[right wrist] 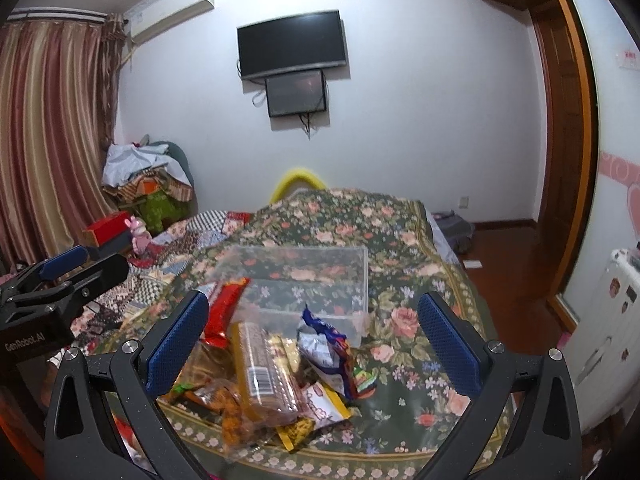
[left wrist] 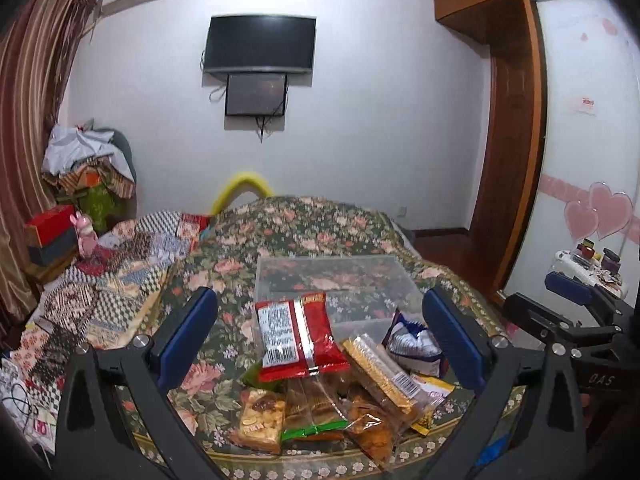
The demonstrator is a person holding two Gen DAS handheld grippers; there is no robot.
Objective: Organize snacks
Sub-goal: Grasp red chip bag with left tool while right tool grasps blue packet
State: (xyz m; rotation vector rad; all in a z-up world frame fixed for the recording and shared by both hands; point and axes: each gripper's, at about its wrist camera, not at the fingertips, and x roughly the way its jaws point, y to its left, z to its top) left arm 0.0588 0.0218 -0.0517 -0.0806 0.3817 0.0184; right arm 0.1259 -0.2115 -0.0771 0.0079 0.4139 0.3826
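Note:
A pile of snack packets lies on the floral bedspread in front of a clear plastic box. On top leans a red packet; beside it are a long gold-edged biscuit pack, a blue-and-white bag and a nut bar. My left gripper hangs open above the pile, holding nothing. In the right wrist view the box, biscuit pack and blue bag lie under my right gripper, which is also open with nothing between its fingers.
A patchwork quilt covers the bed's left side, with boxes and a pink toy beyond. A wardrobe and a white cabinet stand to the right. A TV hangs on the far wall.

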